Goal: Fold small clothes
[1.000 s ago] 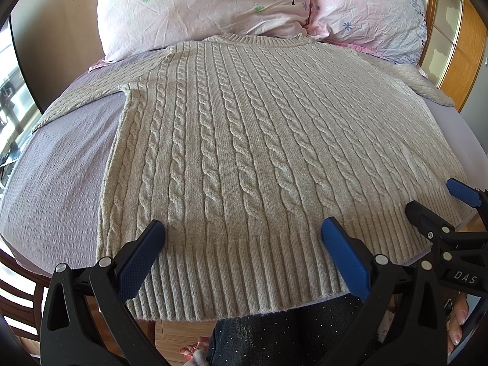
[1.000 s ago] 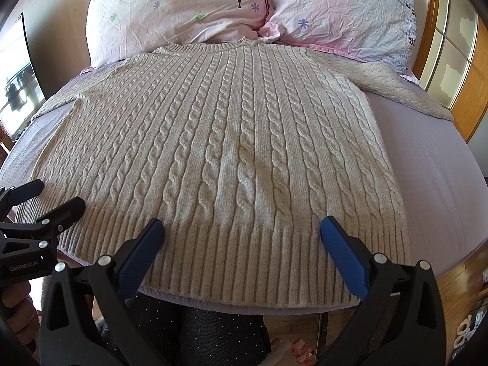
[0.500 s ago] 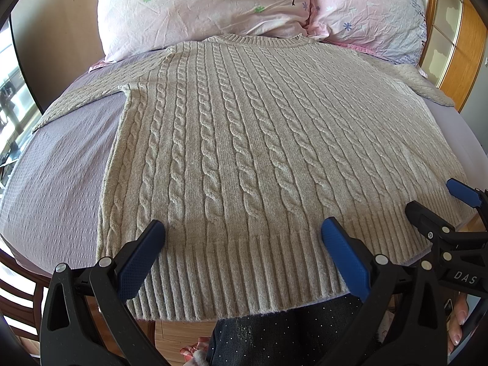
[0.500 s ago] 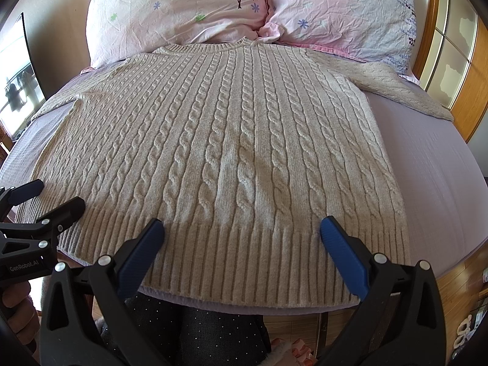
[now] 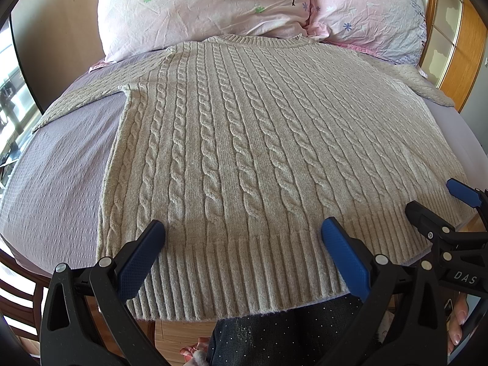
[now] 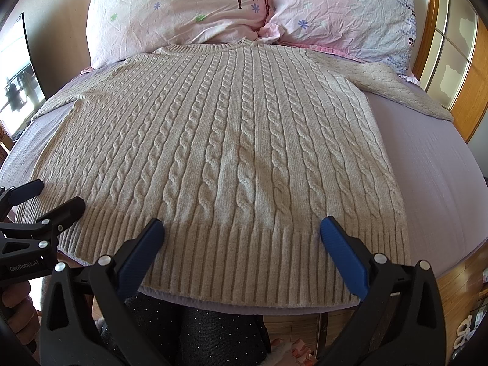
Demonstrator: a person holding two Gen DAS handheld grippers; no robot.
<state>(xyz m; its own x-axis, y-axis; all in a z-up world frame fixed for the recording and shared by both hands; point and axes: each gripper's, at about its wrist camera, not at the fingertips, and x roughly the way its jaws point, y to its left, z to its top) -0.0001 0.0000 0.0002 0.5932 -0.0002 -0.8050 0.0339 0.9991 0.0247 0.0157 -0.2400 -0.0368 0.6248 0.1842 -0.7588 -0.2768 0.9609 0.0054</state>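
Observation:
A beige cable-knit sweater (image 5: 259,140) lies flat, front up, on a bed with a lilac sheet (image 5: 61,164); its neck is at the pillows and its ribbed hem hangs at the near edge. Both sleeves spread out sideways. It also fills the right wrist view (image 6: 231,140). My left gripper (image 5: 242,231) is open and empty, just above the hem's left half. My right gripper (image 6: 241,228) is open and empty above the hem's right half. Each gripper shows at the edge of the other's view: the right one (image 5: 439,198), the left one (image 6: 52,195).
Two pink floral pillows (image 5: 201,9) (image 6: 344,12) lean at the bed's head. A wooden frame with panes (image 6: 451,48) stands at the right. The person's dark dotted trousers (image 5: 289,332) are against the near bed edge. A window (image 6: 15,91) is at the left.

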